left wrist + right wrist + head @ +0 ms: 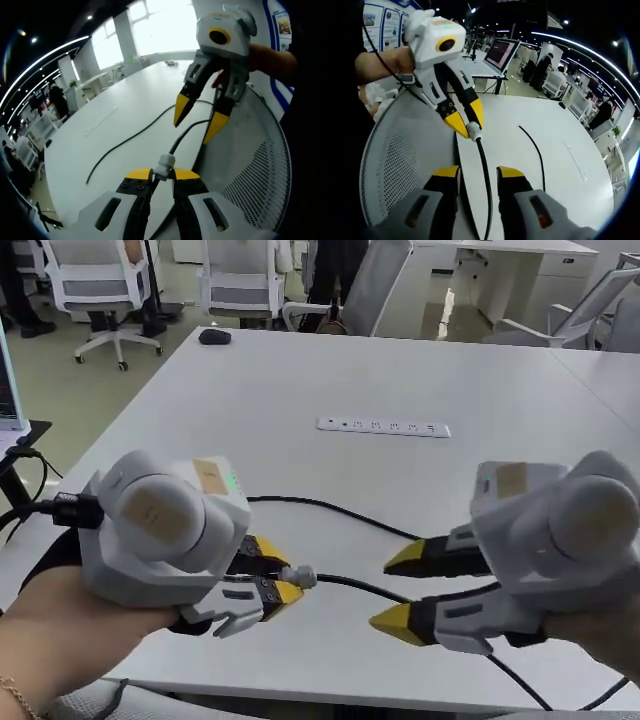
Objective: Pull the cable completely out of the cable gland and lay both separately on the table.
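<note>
A small white cable gland (pixel 301 577) sits on a black cable (pixel 350 586) just above the near edge of the white table (pixel 300 390). My left gripper (pixel 285 580) is shut on the gland (pixel 164 164), with its yellow jaw tips (pixel 164 174) on either side of it. From the gland the cable runs right, between the jaws of my right gripper (pixel 400 590), which is open and not touching it. In the right gripper view the cable (pixel 485 190) passes between the open jaws (pixel 477 172) up to the gland (pixel 475 134). A further stretch of cable (pixel 330 506) curves across the table.
A white power strip (pixel 383 427) lies mid-table and a dark mouse (pixel 214 336) at the far left edge. Office chairs (pixel 240 280) stand beyond the table. A mesh chair seat (pixel 250 185) is below the grippers at the near edge. A laptop (pixel 500 52) stands on another desk.
</note>
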{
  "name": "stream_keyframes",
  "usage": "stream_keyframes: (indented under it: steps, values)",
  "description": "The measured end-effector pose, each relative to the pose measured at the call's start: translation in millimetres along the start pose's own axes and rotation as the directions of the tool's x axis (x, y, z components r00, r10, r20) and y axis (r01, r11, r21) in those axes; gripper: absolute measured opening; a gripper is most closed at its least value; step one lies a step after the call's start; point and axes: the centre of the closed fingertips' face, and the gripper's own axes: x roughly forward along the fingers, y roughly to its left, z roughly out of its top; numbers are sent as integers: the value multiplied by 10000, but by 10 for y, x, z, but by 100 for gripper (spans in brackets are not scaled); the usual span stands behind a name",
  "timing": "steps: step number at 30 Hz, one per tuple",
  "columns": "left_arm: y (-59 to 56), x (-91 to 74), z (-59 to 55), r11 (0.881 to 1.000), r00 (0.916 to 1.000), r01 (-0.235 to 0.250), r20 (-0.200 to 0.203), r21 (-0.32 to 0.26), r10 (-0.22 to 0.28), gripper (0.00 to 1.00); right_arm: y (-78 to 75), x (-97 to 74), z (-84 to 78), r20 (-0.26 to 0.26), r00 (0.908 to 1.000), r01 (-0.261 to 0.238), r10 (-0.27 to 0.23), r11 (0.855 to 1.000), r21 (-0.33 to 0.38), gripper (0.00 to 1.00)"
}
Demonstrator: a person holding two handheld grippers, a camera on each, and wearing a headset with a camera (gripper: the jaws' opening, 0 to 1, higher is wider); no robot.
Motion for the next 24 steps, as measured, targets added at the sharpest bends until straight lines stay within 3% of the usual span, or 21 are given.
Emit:
stream_keyframes:
  steps: [3, 9, 13, 19, 24]
  values:
    - [-5, -8, 11, 10000, 10000, 18, 48, 25, -18, 17, -9, 140, 52, -300, 9995, -51, 36, 9986, -530, 29]
    - [-26, -8, -30, 9997, 9999, -17, -117, 239, 19, 17, 5, 259, 102, -525, 9983, -291, 260, 9978, -591, 19]
    - [-36, -11, -45, 9998, 9999, 21, -125, 184, -18, 17, 12, 262, 76, -652, 9975, -322, 269, 9962, -811, 6]
    - [-38, -6, -37, 9999, 9999, 104, -46, 128, -103, 17, -10, 244, 43, -551, 9983, -231, 199, 9980, -581, 4]
    - [-6, -2, -64, 9998, 9998, 81, -160, 161, -79, 17, -47, 201, -107, -991, 9951, -68, 6, 9980, -626, 4]
